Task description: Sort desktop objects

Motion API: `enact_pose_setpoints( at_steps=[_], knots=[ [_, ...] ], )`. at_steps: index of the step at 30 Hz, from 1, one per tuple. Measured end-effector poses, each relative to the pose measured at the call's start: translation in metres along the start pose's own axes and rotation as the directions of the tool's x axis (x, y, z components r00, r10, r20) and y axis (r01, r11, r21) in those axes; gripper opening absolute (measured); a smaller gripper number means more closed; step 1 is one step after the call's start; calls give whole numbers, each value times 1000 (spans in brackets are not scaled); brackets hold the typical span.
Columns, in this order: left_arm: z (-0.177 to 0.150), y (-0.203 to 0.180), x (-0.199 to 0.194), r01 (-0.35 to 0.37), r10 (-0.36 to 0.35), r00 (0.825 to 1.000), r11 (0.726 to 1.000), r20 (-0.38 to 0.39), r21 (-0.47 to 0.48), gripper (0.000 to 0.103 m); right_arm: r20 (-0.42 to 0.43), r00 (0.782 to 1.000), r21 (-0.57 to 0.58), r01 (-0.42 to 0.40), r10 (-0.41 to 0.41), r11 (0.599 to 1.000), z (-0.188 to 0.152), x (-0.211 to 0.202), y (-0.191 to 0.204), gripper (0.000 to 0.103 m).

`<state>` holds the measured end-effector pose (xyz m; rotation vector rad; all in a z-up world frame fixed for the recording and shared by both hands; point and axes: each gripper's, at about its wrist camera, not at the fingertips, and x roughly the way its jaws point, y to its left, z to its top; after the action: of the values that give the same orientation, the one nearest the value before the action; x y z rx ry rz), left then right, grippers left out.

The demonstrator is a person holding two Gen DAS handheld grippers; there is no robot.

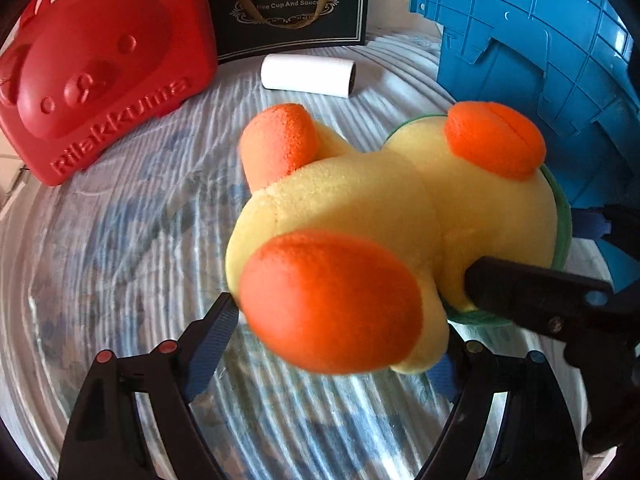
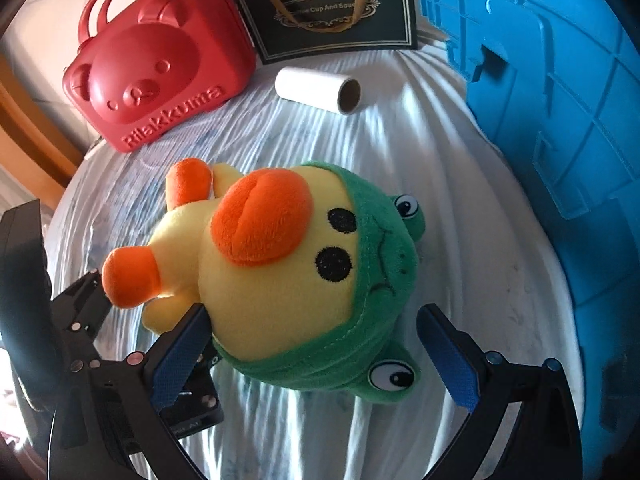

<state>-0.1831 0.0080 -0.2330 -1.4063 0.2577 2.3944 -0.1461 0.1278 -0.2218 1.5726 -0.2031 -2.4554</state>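
The left gripper and right gripper both stand with jaws spread around a plush duck lying on the cloth-covered surface, pinching nothing firmly. Beyond lie a white roll, a red bear case, a dark gift bag and a blue crate.

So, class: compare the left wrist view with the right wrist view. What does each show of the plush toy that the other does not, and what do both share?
Only the left wrist view shows the yellow plush duck from its underside, an orange foot nearest the lens.

Only the right wrist view shows its face: black eyes, orange beak and green frog hood.

Both show the red bear-shaped plastic case, the dark paper gift bag, the white paper roll, the blue plastic crate and the wrinkled white cloth.
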Motion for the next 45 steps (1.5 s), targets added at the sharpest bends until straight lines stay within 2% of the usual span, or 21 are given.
enact_pose_setpoints(
  at_steps=[2,3,5,8,11,16,19,22,25,27,30,32,33,35,38,41,45],
  knots=[
    [0,0,-1,5,-5,1000,1000,12,9,74,-26,1000,-2,-4,4,1000,1,6,1,101],
    [1,-1,-2,3,-3,1000,1000,16,14,71,-30,1000,-9,-8,8,1000,0,8,3,89],
    [0,-1,-6,5,-5,1000,1000,25,18,67,-20,1000,-27,1,-2,1000,-2,6,7,87],
    [-1,0,-16,8,-9,999,1000,48,16,67,8,1000,-48,10,-9,999,-5,-4,13,84],
    [1,-2,-37,0,-2,995,1000,104,22,67,46,999,-71,15,-11,997,-6,-22,18,84],
    [15,-8,-90,-8,-1,971,999,239,38,67,155,988,-89,28,-14,996,-3,-73,28,84],
    [28,-18,-125,-6,-14,947,998,321,63,67,235,972,-92,50,-27,994,1,-113,35,84],
    [45,-30,-165,-7,-33,912,995,410,97,67,313,949,-80,72,-44,994,2,-158,37,84],
    [61,-50,-209,-4,-70,869,989,491,149,67,403,912,-62,104,-71,993,1,-209,38,84],
    [73,-70,-234,-12,-93,839,982,536,189,67,468,878,-33,136,-105,990,-2,-249,35,84],
    [89,-102,-268,-8,-142,798,970,586,245,67,528,837,16,157,-142,988,-7,-293,24,84],
    [100,-125,-283,2,-176,779,961,602,278,67,569,802,56,181,-180,982,-11,-324,13,85],
    [107,-137,-289,9,-195,773,955,603,297,67,578,792,73,190,-197,979,-12,-334,7,85],
    [119,-165,-296,33,-239,770,941,591,338,67,590,770,123,211,-243,970,-15,-356,-10,85],
    [131,-196,-297,56,-287,771,920,569,389,67,587,752,193,229,-299,954,-22,-377,-37,85],
    [139,-227,-292,62,-318,777,897,544,437,67,571,749,253,228,-335,940,-30,-389,-66,85],
    [148,-264,-280,87,-355,797,868,489,489,67,539,759,317,221,-366,923,-42,-395,-101,85]
  ],
)
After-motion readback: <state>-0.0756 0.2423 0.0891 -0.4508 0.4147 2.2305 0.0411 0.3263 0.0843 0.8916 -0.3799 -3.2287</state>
